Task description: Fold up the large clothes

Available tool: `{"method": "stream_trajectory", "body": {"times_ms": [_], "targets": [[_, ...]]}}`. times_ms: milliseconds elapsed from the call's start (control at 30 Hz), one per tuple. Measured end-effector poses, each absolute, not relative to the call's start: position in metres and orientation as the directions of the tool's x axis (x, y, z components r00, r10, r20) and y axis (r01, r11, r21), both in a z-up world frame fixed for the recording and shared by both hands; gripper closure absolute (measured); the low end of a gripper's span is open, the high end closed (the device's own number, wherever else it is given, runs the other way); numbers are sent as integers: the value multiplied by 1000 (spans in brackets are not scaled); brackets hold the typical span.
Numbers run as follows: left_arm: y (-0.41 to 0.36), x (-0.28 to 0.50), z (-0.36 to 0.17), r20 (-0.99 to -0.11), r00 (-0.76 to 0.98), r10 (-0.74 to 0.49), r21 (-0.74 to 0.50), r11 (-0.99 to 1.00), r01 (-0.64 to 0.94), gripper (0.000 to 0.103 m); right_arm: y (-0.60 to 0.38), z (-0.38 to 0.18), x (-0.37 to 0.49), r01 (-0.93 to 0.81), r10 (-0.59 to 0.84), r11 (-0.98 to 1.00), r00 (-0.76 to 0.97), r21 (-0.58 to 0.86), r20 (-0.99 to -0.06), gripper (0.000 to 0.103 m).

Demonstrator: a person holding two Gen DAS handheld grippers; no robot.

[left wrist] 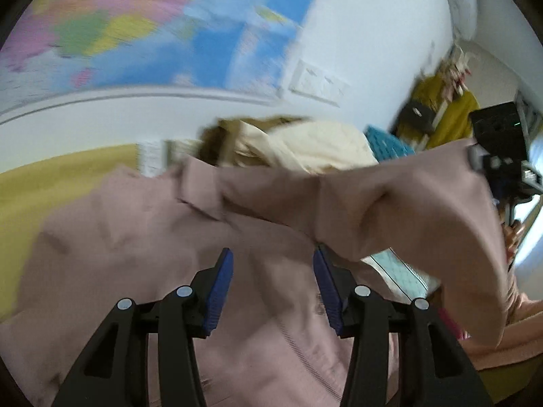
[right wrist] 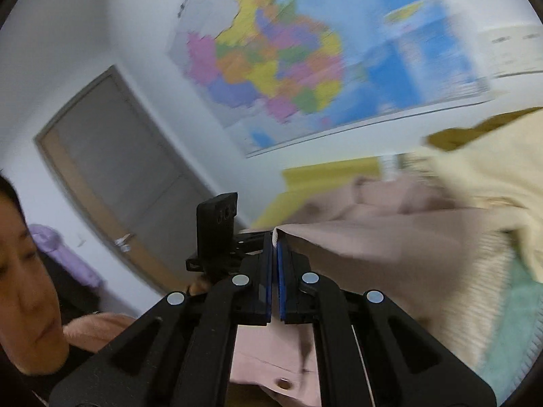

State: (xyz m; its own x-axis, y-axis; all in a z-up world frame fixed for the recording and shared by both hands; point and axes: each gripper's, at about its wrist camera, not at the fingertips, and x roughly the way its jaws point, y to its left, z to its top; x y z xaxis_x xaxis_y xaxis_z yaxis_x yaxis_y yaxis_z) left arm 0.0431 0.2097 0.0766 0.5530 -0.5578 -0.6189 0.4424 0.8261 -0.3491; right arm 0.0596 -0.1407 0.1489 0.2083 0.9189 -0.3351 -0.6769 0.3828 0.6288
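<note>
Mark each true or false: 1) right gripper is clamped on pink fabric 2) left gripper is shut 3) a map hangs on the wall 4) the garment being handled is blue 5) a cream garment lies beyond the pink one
1) True: the right gripper pinches an edge of the pink garment.
2) False: the left gripper has its jaws apart, nothing pinched, above the pink cloth.
3) True: a coloured map is on the wall.
4) False: it is pink.
5) True: the cream garment lies behind it.

Dusty-pink garment (left wrist: pixel 142 237), cream knit (left wrist: pixel 315 149), mustard-yellow sheet (left wrist: pixel 44 190) — a many-coloured wall map (right wrist: pixel 292 68) behind.
</note>
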Motion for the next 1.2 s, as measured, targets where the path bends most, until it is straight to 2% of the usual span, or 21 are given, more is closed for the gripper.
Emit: {"method": "stream_trajectory", "body": {"times_ms": [100,133,233,267,300,367,467,533,600,700,733,767,800,833,933,1200], "targets": [[250,33,83,-613,603,-511,-351,860,372,53,-94,130,79,-657,939,320,126,683,-320,100],[259,30,84,-619,616,-488,-339,873,351,51,-77,120,88,-640,936,323,106,697,-337,100],[276,19,81,-639,620,-456,-301,890,343,44,-30,86,113,-590,910,343,15,730,-415,91],[277,17,79,-645,613,-455,-292,889,353,44,-18,73,121,-579,885,390,21,716,-465,77],[276,15,75,-655,604,-455,-286,888,359,44,-12,65,125,-568,873,410,18,713,-488,56],[267,15,61,-690,552,-469,-288,877,384,42,-2,53,129,-558,853,426,-15,712,-522,46],[247,16,36,-739,456,-496,-307,850,428,41,-18,61,127,-582,845,457,49,672,-533,41],[227,18,14,-783,364,-505,-321,828,459,36,-46,71,128,-597,839,492,130,634,-529,35],[210,20,-4,-822,312,-477,-296,825,482,35,-77,79,132,-575,783,597,268,559,-561,26],[192,30,-32,-887,258,-384,-227,848,479,36,-121,73,145,-497,764,640,326,586,-557,26],[193,32,-32,-884,269,-383,-221,848,482,38,-136,68,149,-466,741,668,356,580,-569,26],[193,35,-30,-889,270,-369,-208,852,480,47,-147,63,152,-441,722,691,375,573,-582,26],[193,35,-28,-896,275,-350,-188,858,478,80,-153,60,153,-425,701,712,391,559,-597,26],[196,37,-23,-898,291,-329,-165,867,470,93,-161,55,154,-403,678,735,405,546,-613,26],[206,37,0,-881,397,-256,-51,888,458,98,-171,37,164,-361,646,764,408,536,-646,26],[264,60,54,-828,561,17,222,928,298,98,-176,10,181,-336,667,745,365,576,-649,26]]}}
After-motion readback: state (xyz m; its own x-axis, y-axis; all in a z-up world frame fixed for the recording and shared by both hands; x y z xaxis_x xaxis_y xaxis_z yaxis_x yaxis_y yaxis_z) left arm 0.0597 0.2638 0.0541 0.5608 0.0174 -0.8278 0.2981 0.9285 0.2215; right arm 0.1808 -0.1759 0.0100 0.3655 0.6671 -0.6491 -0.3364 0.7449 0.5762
